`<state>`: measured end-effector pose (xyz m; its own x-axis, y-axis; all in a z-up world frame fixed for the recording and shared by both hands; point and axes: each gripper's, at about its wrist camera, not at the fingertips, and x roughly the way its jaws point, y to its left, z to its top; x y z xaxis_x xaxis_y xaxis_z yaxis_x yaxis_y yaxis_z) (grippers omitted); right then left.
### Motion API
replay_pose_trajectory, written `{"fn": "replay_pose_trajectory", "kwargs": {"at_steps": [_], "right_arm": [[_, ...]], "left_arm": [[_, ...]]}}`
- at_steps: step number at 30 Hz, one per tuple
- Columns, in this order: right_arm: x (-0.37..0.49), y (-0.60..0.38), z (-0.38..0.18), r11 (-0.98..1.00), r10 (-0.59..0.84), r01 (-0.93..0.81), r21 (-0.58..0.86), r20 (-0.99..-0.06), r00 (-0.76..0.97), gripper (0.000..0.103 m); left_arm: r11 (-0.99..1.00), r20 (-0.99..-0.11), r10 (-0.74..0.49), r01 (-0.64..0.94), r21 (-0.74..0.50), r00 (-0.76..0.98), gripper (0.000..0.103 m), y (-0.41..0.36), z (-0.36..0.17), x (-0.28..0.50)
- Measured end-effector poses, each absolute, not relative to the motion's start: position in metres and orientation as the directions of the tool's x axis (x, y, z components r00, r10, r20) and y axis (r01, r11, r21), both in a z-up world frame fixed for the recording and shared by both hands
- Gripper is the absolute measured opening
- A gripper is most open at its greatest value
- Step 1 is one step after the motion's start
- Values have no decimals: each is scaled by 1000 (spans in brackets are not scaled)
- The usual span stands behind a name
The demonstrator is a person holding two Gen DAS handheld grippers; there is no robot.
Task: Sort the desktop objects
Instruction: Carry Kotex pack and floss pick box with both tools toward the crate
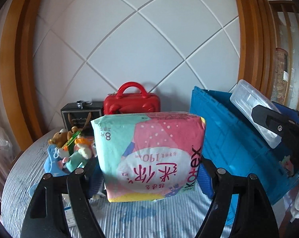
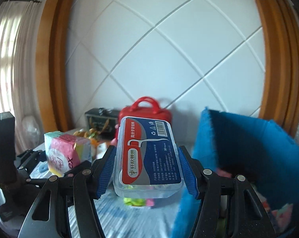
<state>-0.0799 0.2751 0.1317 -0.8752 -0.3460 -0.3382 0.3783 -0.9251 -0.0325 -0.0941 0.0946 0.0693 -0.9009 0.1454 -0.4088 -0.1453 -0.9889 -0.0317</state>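
My left gripper (image 1: pixel 149 175) is shut on a pink and mint Kotex pad pack (image 1: pixel 151 154), held upside down above the striped tablecloth. The same pack (image 2: pixel 67 152) shows at the left of the right wrist view, with the left gripper (image 2: pixel 56 170) clamped on it. My right gripper (image 2: pixel 147 170) is shut on a clear dental floss pick box (image 2: pixel 147 156) with a red and blue label; its blue pads press both long sides. That box (image 1: pixel 256 115) also appears at the right of the left wrist view. A blue folding crate (image 1: pixel 234 138) stands to the right.
A red handbag-shaped case (image 1: pixel 132 101) and a dark box (image 1: pixel 81 115) stand against the white quilted wall. Plush toys (image 1: pixel 73 144) lie on a blue item at the left. The crate (image 2: pixel 248 144) rises close to the right gripper. Small bright items (image 2: pixel 138 201) lie under the floss box.
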Motion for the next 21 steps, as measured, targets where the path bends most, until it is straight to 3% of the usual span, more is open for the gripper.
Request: {"fn": "replay_pose_trajectory", "kwargs": {"at_steps": [5,10,15,21], "right_arm": [[-93,352,153,-964,-240,265,-23,-357,-903,62],[-118,426,168,-985,-118,156,-66,-398,-910,62],[-159,480,160,-990,-64,121,-77,-521,-851,62],[-205,510,117,-988,-40,138,-73,-736,-676,62]], "left_arm": [[-966,-374,248,-255,-32,-894,78,166,108,-95],[-930,-399,353,-363,-52,-847,78,240,137,-104],[-902,-506,394,-428,-53,-767,78,314,147,-135],[-899,-734,292,-438,9,-613,78,384,99,-189]]}}
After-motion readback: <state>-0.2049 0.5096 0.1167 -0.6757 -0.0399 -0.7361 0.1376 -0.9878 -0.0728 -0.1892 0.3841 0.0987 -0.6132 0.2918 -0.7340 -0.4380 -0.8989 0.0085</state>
